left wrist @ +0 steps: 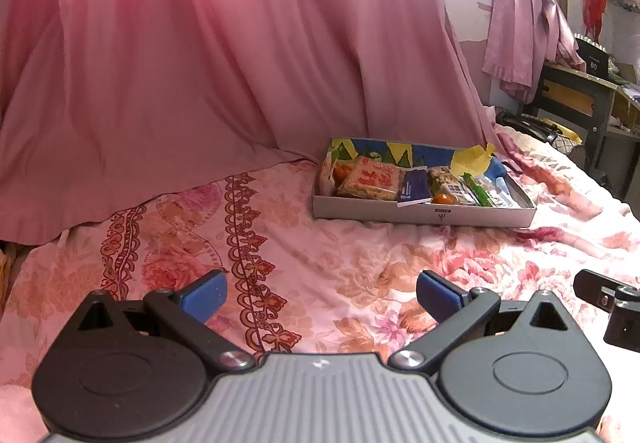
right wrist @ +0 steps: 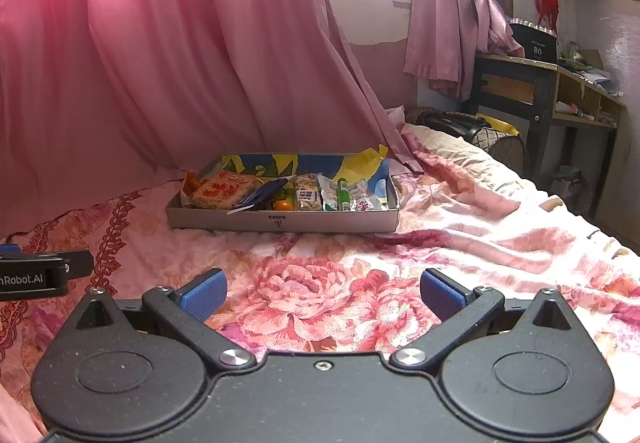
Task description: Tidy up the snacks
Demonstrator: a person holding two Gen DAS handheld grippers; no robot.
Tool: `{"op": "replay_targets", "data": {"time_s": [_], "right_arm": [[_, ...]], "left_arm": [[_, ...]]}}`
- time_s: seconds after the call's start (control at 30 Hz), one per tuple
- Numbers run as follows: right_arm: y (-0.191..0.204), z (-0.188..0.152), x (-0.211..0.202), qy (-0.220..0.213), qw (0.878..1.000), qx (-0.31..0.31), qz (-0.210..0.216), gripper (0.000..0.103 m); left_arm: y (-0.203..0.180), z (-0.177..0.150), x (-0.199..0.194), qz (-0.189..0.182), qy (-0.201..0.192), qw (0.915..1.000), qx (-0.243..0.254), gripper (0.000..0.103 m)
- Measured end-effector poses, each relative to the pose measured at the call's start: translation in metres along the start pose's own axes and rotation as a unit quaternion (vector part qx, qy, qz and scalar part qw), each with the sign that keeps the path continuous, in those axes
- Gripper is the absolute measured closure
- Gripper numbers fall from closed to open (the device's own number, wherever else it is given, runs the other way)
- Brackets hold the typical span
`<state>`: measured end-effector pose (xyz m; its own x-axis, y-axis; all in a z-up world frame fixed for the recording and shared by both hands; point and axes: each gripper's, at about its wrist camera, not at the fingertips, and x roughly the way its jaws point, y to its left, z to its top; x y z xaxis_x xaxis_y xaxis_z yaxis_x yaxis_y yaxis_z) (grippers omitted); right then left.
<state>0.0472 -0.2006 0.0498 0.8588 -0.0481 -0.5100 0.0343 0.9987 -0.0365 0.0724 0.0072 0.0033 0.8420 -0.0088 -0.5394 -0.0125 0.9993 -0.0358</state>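
Facing left-wrist view: floral quilted bed (left wrist: pixel 320 263), pink draped curtain (left wrist: pixel 200 43)
Snack tray: shallow cardboard box (left wrist: pixel 424 211), crinkly packets, ahead
Left tongs (left wrist: pixel 322 297): apart, empty
Right-wrist view: wooden desk (right wrist: pixel 560 83)
Right tongs (right wrist: pixel 324 293): apart, empty

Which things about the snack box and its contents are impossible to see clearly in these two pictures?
- Box floor: hidden by the near wall and the packets, both views.
- Small orange item: half hidden behind the wall; fruit or sweet, cannot tell.
- Print on the rice-cake packet and the green stick: too small, blurred.
- Orange packet at the left end: mostly covered by the rice-cake packet.
- Right gripper in the left view: cut by the edge.
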Motion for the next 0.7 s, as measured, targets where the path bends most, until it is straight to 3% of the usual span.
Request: {"op": "replay_targets", "data": {"time_s": [0.7], "right_arm": [[-0.0009, -0.0010, 0.0018, 0.005, 1.000, 0.001, -0.001, 0.001]], "left_arm": [[-0.0003, -0.0003, 0.0002, 0.001, 0.001, 1.0000, 0.000, 0.000]]}}
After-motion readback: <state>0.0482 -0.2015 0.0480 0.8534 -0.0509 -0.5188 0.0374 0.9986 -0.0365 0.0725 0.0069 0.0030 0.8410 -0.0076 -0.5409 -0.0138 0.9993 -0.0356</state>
